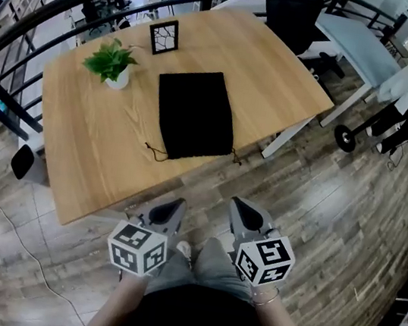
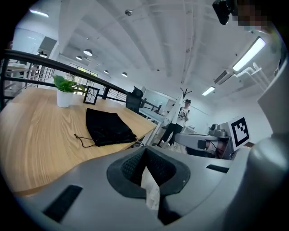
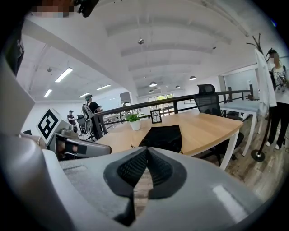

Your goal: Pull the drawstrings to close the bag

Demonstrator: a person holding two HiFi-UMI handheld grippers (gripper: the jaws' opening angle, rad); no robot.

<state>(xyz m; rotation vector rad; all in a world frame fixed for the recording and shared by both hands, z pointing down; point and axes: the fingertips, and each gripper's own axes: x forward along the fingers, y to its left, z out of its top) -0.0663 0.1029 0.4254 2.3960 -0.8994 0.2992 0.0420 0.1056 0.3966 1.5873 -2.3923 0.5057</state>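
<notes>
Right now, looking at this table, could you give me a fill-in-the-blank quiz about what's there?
The ____ drawstring bag lies flat on the wooden table.
The left tool and right tool are both ____, gripping nothing.
In the head view, the potted plant stands on the bag's ____ side.
Missing words: black; shut; left.

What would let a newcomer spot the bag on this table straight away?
Look at the wooden table. Right of the potted plant and nearer than the picture frame lies the bag. It alone is flat black cloth, with a cord trailing from each near corner.
</notes>
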